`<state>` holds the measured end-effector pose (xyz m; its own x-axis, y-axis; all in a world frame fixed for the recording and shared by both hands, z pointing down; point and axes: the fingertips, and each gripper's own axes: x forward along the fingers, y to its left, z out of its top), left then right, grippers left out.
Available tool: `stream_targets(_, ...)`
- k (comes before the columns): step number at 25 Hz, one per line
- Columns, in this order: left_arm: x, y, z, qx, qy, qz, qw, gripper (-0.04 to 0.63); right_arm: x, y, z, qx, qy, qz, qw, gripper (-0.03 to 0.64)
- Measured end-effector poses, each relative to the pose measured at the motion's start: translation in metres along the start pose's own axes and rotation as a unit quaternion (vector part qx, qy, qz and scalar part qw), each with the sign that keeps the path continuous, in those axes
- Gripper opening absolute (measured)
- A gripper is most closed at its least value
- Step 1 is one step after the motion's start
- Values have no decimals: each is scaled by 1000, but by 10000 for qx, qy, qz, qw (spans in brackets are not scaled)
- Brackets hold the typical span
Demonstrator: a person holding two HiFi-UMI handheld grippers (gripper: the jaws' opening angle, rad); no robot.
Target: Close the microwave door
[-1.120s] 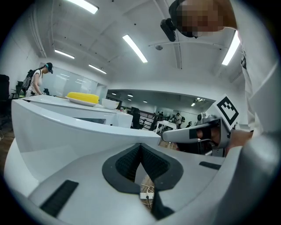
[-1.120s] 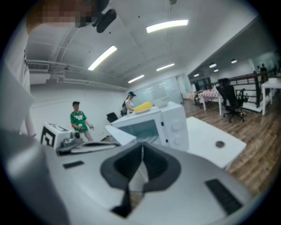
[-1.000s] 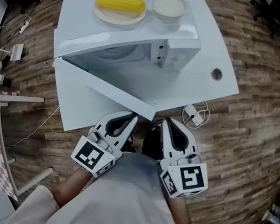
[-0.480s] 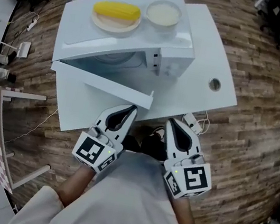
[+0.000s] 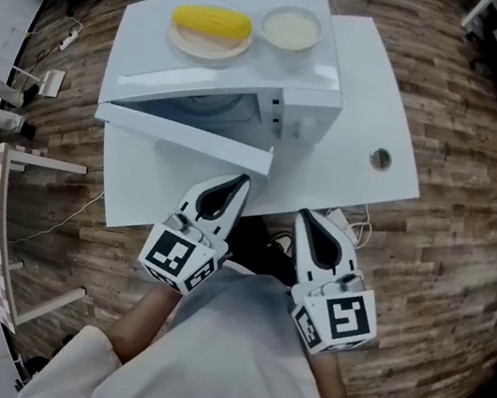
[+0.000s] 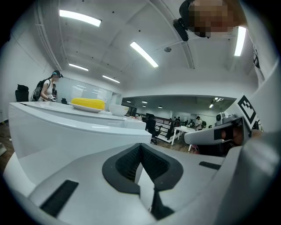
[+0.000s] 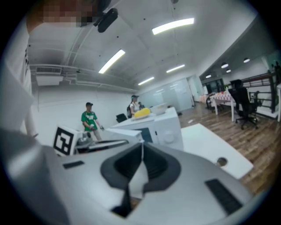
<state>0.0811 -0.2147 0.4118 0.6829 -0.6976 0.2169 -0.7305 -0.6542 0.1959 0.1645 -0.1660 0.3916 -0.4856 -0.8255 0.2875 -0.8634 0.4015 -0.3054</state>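
Left gripper [image 5: 241,182] and right gripper [image 5: 304,217] are both pressed together, empty. The left tip sits just beside the half-open microwave door [image 5: 183,135], possibly touching its free edge.

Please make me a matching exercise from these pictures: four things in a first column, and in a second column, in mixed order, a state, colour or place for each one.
Things:
1. microwave door
2. corn
3. bowl
4. left gripper

Descriptions:
A. jaws together
B. partly open
C. stands right of the plate
D. yellow

Pairs: 1-B, 2-D, 3-C, 4-A
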Motion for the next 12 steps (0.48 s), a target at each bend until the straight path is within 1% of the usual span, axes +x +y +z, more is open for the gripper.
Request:
stream_targets(4,8,6,4,-9,-78,107,9999,18,2,0,2,-38,9,57,10000,23)
stream_targets(12,19,13,10,-71,-129,90,9999,18,8,-9,10,-199,47,-21,9998,23)
